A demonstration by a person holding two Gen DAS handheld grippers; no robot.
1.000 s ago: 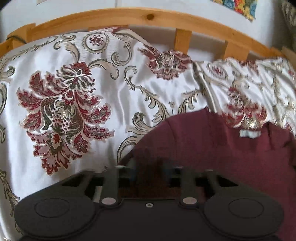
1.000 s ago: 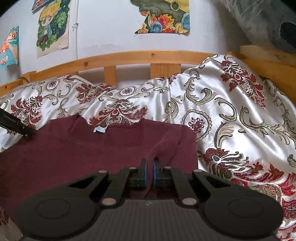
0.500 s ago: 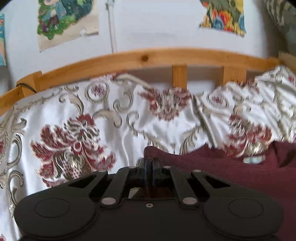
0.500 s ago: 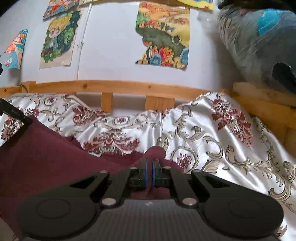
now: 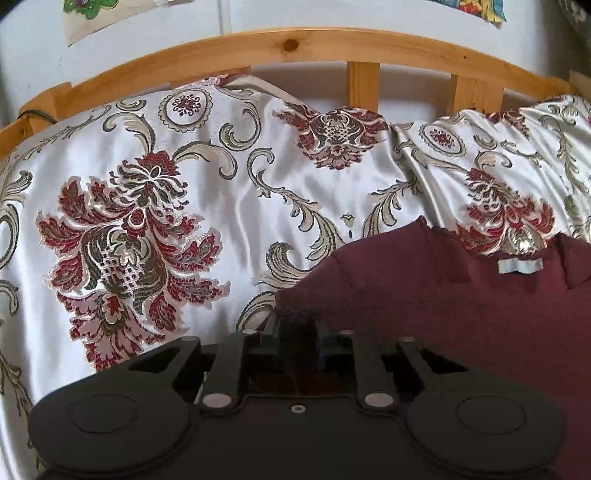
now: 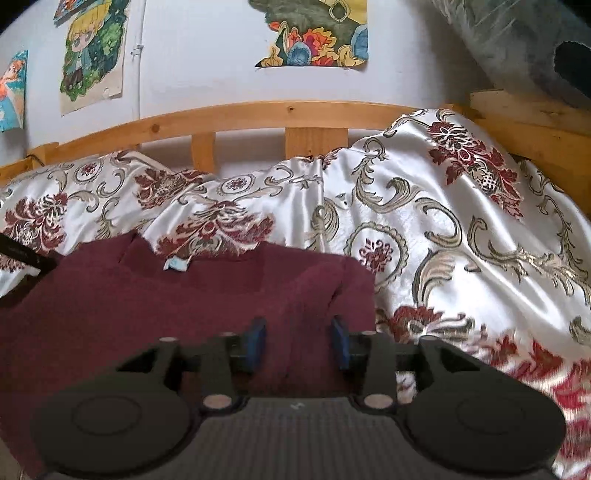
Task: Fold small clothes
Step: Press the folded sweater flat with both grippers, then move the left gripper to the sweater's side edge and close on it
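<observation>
- a white satin bedspread [image 5: 236,206] with red flowers and grey-gold scrolls covers the bed, rumpled into folds toward the right in the right wrist view.
- behind it runs a curved pine headboard rail [image 6: 258,110] with short upright slats, and a pale wall above.
- on the wall hang a cartoon drawing of a blond figure [image 6: 92,55], a colourful torn poster [image 6: 317,33] and part of another picture at the far left edge.
- a bulky grey-blue bundle in clear plastic [image 6: 517,48] sits at the upper right, above a wooden side board.
- the maroon top [image 6: 184,295] lies spread on the bedspread, neck toward the headboard, its pale neck label [image 5: 519,265] showing.
- the right gripper [image 6: 299,343] has its blue-padded jaws apart, a raised fold of the top between them.
- the left gripper [image 5: 299,332] sits at the top's left edge; its fingers are dark and blurred, seemingly close together on the cloth, but i cannot tell.
</observation>
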